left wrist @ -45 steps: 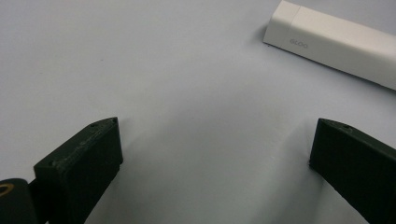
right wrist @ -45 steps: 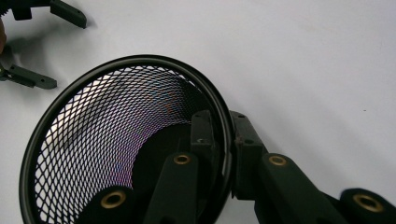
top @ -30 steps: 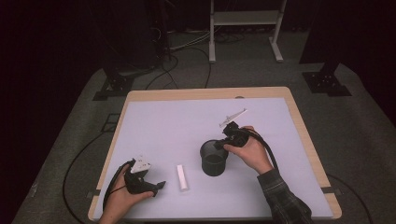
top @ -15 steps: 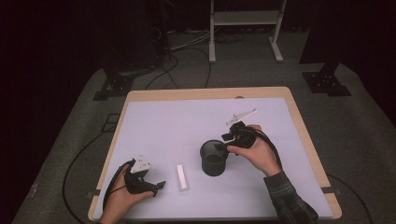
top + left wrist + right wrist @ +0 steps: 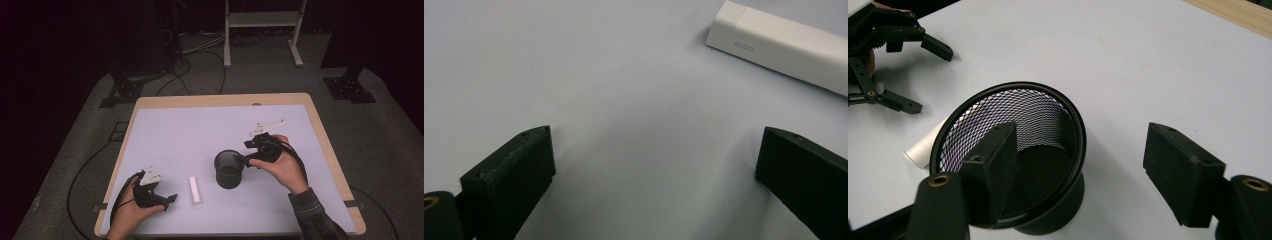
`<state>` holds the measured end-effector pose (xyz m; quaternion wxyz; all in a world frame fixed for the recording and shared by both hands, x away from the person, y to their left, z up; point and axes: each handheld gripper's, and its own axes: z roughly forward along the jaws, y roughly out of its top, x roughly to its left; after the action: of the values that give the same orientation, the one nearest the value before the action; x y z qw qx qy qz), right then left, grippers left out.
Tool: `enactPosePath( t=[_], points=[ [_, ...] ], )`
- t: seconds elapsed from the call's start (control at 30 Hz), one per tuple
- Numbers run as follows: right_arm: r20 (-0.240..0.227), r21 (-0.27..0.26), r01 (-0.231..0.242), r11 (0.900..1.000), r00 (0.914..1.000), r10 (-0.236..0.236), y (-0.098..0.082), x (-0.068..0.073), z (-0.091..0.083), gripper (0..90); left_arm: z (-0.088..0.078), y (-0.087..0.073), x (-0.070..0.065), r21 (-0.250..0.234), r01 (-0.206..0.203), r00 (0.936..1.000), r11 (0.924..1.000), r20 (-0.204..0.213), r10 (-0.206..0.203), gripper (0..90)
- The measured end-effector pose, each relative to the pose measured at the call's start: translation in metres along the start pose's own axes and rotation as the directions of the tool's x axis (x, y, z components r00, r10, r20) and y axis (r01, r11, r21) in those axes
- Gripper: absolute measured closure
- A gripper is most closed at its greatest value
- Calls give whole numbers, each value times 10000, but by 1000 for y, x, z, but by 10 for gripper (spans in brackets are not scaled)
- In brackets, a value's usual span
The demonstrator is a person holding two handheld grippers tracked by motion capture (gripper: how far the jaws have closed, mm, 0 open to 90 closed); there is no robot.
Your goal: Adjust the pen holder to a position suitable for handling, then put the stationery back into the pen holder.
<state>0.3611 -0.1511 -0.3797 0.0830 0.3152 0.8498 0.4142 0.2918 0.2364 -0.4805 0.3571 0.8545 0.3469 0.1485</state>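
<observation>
A wood-edged table w/ a pale lavender top [image 5: 200, 130] carries two things near its front. A black wire-mesh cup, round and upright [image 5: 229, 169], stands right of centre; in the right tool's own view the same cup [image 5: 1013, 150] sits below and ahead, mouth up, dark solid base visible inside. A white rectangular stick w/ a cap at one end [image 5: 195, 189] lies flat just left of the cup, apart from it, long axis running front to back. In the left tool's view that stick [image 5: 784, 45] lies at upper right, faint lettering near the cap end, too small to read.

Left tool [image 5: 167, 199] rests low at the table's front-left corner, held in the person's left hand [image 5: 131, 212], tips pointing right toward the stick but not touching it. Its jaws stand wide apart over bare table, nothing between them: released.

Right tool [image 5: 240, 160] is held in the right hand [image 5: 282, 167], tips at the cup's right rim. Jaws spread wide; one hangs over the cup's mouth, the other outside the wall. Not clamped on it: released.
</observation>
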Motion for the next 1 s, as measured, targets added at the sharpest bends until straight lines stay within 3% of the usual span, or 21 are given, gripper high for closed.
enactPosePath(
  t=[1.0],
  points=[
    [597,-669,-523,9964,9966,563,-38,-10,-51,241,0,0,0,9,-24,10000,10000,-15,24,12]
  ],
)
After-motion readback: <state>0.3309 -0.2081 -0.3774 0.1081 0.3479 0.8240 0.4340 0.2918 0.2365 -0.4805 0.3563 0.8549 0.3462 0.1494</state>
